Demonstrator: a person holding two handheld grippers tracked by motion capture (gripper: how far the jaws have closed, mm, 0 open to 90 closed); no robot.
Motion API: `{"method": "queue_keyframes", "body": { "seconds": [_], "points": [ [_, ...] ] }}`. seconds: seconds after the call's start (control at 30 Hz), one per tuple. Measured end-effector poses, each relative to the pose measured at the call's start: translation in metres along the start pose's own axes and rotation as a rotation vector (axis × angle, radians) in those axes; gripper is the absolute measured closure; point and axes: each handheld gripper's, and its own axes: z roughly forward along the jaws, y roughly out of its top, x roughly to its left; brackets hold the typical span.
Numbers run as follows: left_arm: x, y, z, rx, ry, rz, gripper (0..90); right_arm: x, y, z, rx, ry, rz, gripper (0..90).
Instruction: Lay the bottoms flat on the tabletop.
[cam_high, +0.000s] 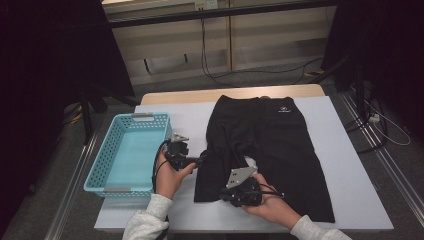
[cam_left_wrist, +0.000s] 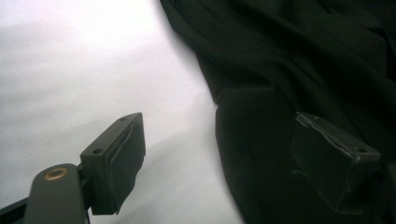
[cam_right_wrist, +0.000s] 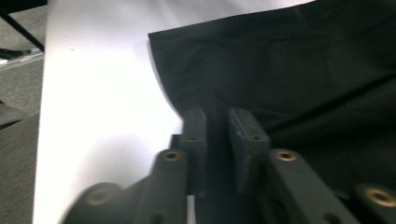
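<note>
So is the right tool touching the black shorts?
Touching. In the right gripper view, the right tool has its jaws nearly closed with a fold of the black shorts pinched between them, near the fabric's edge.

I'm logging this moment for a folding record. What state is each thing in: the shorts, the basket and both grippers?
black shorts: spread on the table, left leg rumpled.
blue basket: upright, empty.
left gripper: open, jaws astride the shorts' edge.
right gripper: shut on the shorts' fabric.
</note>
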Motion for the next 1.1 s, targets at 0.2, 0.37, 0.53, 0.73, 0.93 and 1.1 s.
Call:
{"method": "queue_keyframes", "body": {
  "seconds": [0.2, 0.37, 0.53, 0.73, 0.93, 1.1],
  "points": [
    [0.001, 0.001, 0.0, -0.007, -0.002, -0.005, 19.6, -0.001, -0.002, -0.003, 0.009, 0.024, -0.001, 89.5],
    [0.003, 0.001, 0.003, -0.015, -0.016, -0.022, 30.4, 0.0, -0.004, -0.008, 0.021, 0.052, -0.005, 89.7],
    [0.003, 0.001, 0.006, -0.017, -0.012, -0.026, 31.3, 0.001, -0.008, -0.013, 0.027, 0.07, -0.003, 89.7],
    [-0.001, 0.003, 0.012, -0.018, -0.014, -0.001, 42.3, -0.001, -0.011, -0.017, 0.028, 0.071, -0.008, 89.5],
    [-0.005, 0.004, 0.024, -0.008, -0.011, 0.008, 56.8, -0.001, -0.011, -0.016, 0.027, 0.069, -0.006, 89.4],
    [-0.006, 0.002, 0.03, 0.013, -0.013, 0.015, 65.6, -0.001, -0.011, -0.017, 0.025, 0.071, -0.003, 89.3]
  ]
}}
